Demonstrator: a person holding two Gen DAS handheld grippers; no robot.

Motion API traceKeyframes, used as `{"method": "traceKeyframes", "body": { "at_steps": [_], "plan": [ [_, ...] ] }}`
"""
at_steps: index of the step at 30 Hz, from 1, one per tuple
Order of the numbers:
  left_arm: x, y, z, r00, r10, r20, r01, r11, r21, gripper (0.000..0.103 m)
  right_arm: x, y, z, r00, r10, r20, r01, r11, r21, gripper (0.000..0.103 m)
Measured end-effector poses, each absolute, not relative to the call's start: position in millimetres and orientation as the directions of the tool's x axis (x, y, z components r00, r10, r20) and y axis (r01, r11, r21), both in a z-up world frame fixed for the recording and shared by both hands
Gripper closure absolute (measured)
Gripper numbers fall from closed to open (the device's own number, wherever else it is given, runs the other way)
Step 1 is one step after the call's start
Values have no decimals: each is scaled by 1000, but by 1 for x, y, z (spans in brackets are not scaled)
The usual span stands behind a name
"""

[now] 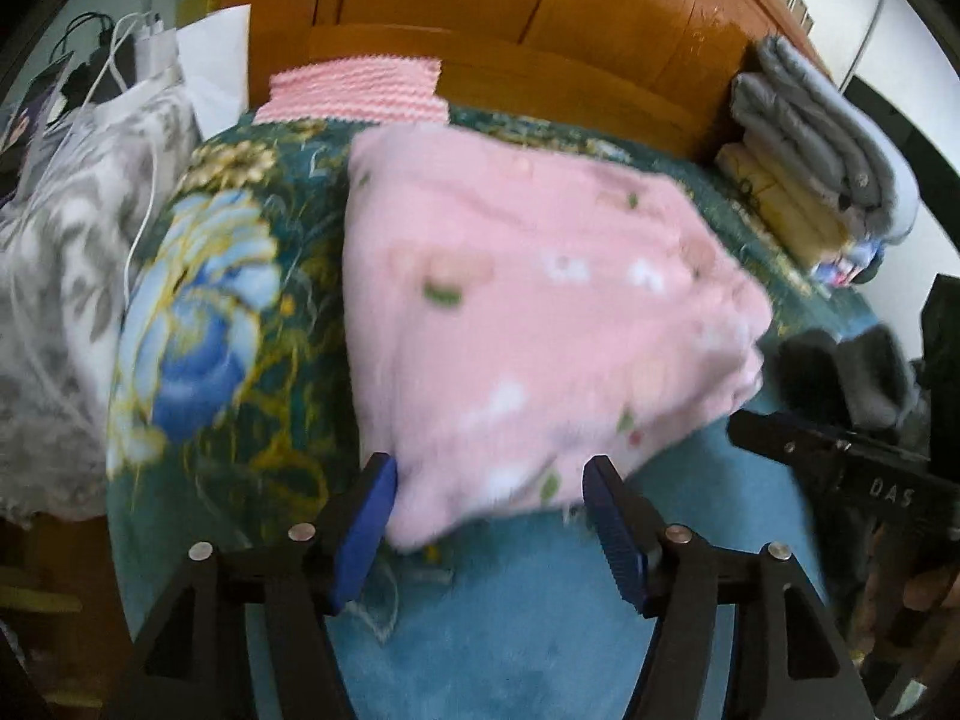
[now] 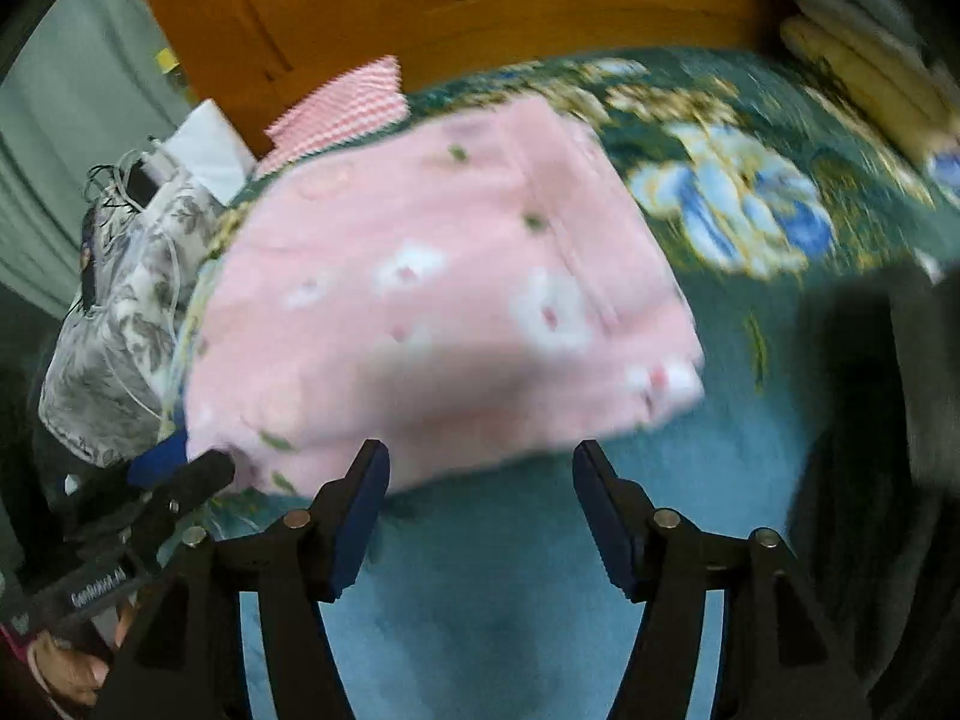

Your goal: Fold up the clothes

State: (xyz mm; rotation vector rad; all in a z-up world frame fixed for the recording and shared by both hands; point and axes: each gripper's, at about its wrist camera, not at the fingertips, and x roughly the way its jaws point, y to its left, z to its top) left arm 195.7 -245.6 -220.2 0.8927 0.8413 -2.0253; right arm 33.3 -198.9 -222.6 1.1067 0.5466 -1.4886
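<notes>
A folded pink fleece garment (image 1: 528, 324) with small flower prints lies on the teal floral blanket (image 1: 198, 324) of a bed. It also shows in the right wrist view (image 2: 444, 312). My left gripper (image 1: 489, 480) is open, its blue pads at the garment's near edge, holding nothing. My right gripper (image 2: 480, 468) is open too, just short of the garment's near edge. The right gripper shows at the right of the left wrist view (image 1: 840, 456). The left gripper shows at the lower left of the right wrist view (image 2: 174, 480).
A wooden headboard (image 1: 540, 18) stands behind the bed. A pink knitted cloth (image 1: 354, 90) lies at its foot. A stack of folded grey and yellow clothes (image 1: 810, 168) sits at the back right. A grey patterned pillow (image 1: 66, 276) with white cables lies at the left. Dark grey cloth (image 1: 852, 372) lies at the right.
</notes>
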Motion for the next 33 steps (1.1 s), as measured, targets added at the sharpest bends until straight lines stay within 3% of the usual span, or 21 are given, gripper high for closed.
{"method": "traceKeyframes", "body": {
  "at_steps": [5,15,33],
  "plan": [
    [189,-237,-243,-428,-394,-814,852,-475,-218,29,36,-187,-248,69,-477,-876,941,-260,216,36],
    [171,-231,-266,-351,-499,-792,892,-435,-121,0,38,-189,-267,3,-532,-847,961,-233,150,36],
    [162,-226,-279,-286,-541,-791,904,-426,-36,0,47,-185,-280,-66,-612,-788,964,-243,108,30]
  ]
}}
